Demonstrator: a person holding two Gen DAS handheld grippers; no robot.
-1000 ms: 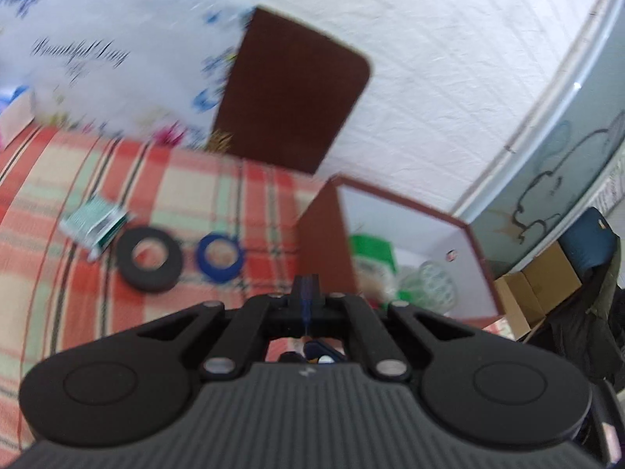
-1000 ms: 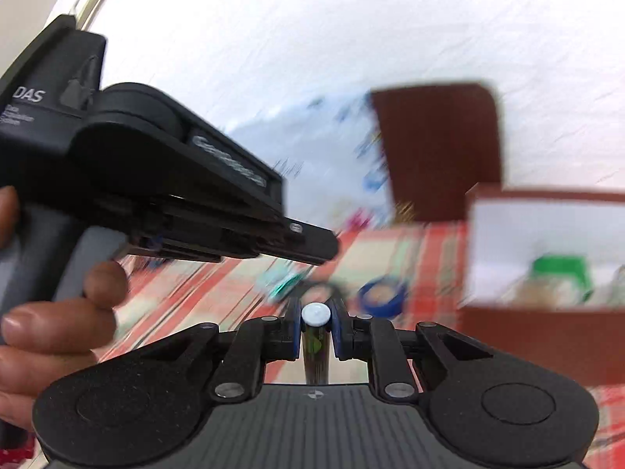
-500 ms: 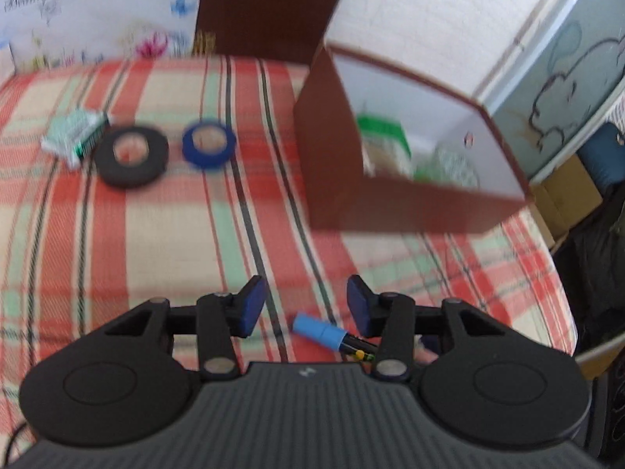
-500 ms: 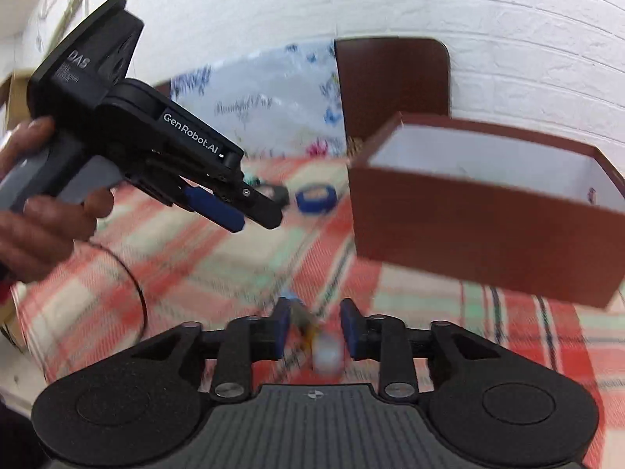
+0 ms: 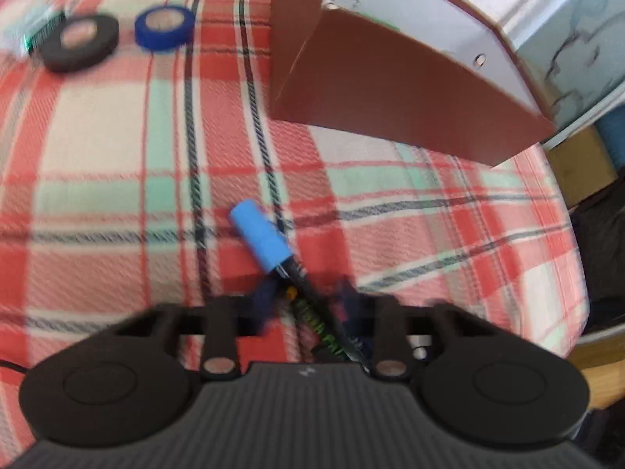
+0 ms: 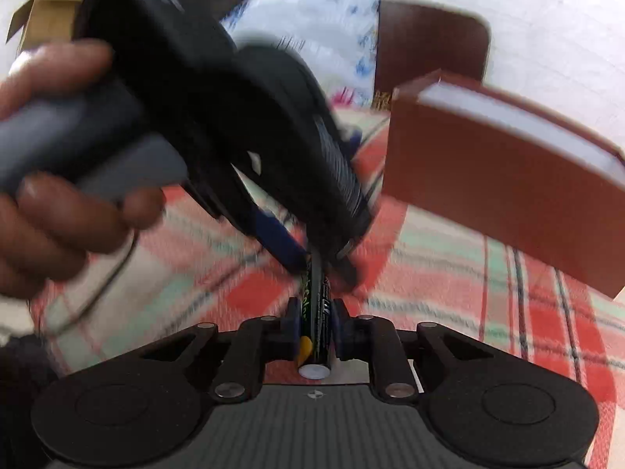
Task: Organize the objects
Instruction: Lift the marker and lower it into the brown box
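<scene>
Right jaws: we found the right gripper [image 6: 313, 330] closed on the black barrel of the marker [image 6: 315, 326], both pads pressed against its sides and the white butt end showing just behind them.

Left jaws: the left gripper [image 5: 304, 305] stood parted around the same marker [image 5: 273, 246]; motion blur smeared both pads, so we could not say whether either one touched the barrel. In the right wrist view the left gripper [image 6: 320, 265] came down over the marker from above, carried by the person's left hand [image 6: 66, 179].

Marker: it lay low over the plaid cloth [image 5: 117, 179] on the bench, its blue cap [image 5: 259, 234] pointing away toward the box; we judged it held by the right gripper alone.

Step in hand: we read this as a two-handed grasp of the marker, perhaps a handover, before it goes into the box.

Next move: it called for the left jaws to close squarely on the barrel ahead of the right pads, and for the right to let go only once that hold was firm.

Box: the brown box [image 5: 390, 90] with its white lining sat beyond the marker, well apart from it.

Further out: a black tape roll [image 5: 78, 41] and a blue tape roll [image 5: 164, 27] lay on the cloth to the far left, not yet put away.
</scene>
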